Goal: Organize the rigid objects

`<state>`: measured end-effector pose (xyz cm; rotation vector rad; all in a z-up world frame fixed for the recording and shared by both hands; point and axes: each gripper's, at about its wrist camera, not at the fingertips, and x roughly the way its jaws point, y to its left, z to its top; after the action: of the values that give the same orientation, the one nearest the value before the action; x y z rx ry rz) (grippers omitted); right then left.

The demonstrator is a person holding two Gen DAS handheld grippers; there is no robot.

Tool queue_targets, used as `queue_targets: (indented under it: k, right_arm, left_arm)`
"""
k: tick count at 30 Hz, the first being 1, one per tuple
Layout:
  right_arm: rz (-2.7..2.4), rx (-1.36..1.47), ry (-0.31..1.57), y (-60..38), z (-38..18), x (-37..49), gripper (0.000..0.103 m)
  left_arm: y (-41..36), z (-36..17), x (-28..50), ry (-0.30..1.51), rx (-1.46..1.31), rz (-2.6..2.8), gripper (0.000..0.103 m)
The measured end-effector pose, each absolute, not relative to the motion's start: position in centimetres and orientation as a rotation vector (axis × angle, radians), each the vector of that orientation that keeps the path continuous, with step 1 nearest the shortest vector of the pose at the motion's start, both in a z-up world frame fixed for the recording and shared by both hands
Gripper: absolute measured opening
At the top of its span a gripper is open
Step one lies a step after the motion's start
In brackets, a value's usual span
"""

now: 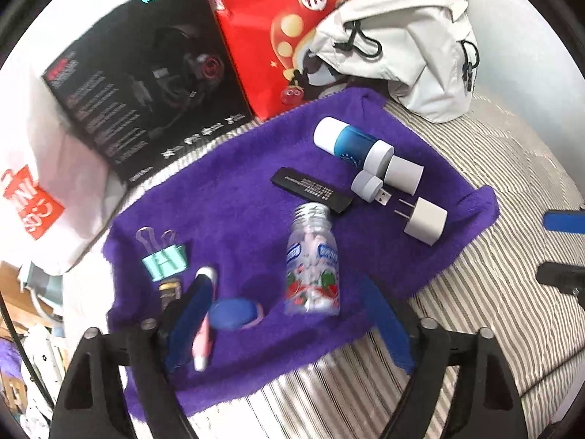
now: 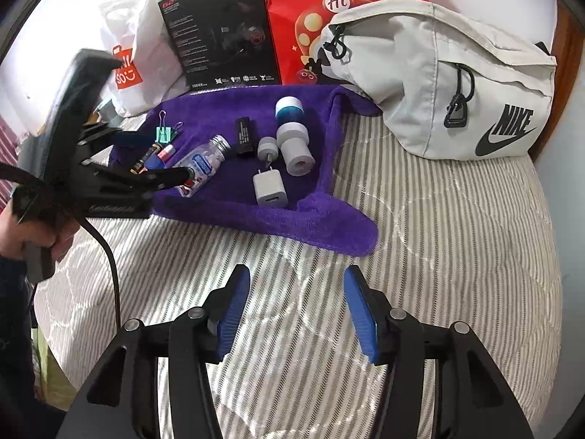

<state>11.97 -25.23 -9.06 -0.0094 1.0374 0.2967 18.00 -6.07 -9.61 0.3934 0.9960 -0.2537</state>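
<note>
A purple towel (image 1: 234, 190) on the striped bed holds small rigid items. My left gripper (image 1: 285, 285) is open low over its near edge. Between its fingers lie a pink tube (image 1: 206, 329), a blue round piece (image 1: 234, 312) and a clear candy bottle (image 1: 312, 267) on its side. A teal binder clip (image 1: 166, 259), a black stick (image 1: 310, 190), a blue-and-white cylinder (image 1: 351, 142), a USB light (image 1: 369, 186) and a white charger plug (image 1: 424, 223) lie farther out. My right gripper (image 2: 296, 272) is open over bare bedding, holding nothing. The right wrist view shows the left gripper (image 2: 168, 157) beside the bottle (image 2: 203, 162).
A black headset box (image 2: 219, 33), a red paper bag (image 2: 329, 11) and a white shopping bag (image 2: 135, 58) stand behind the towel. A grey Nike pouch (image 2: 457, 84) lies at the back right. Striped bedding (image 2: 438, 256) spreads in front. A hand (image 2: 22, 234) holds the left gripper.
</note>
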Motion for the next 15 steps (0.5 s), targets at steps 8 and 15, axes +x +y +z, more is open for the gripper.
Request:
queue_targets:
  k: [8,15]
  right_arm:
    - [0.285,-0.014,1.007,-23.5,-8.3,12.2,0.068]
    - [0.287,-0.009,0.995,-21.9,-7.8,11.6,0.08]
  left_arm:
    - [-3.4,-6.6,14.1,0.937,0.322,-0.226,0.103]
    - [-0.5,-6.0,10.9,0.948,0.167,-0.231,0.103]
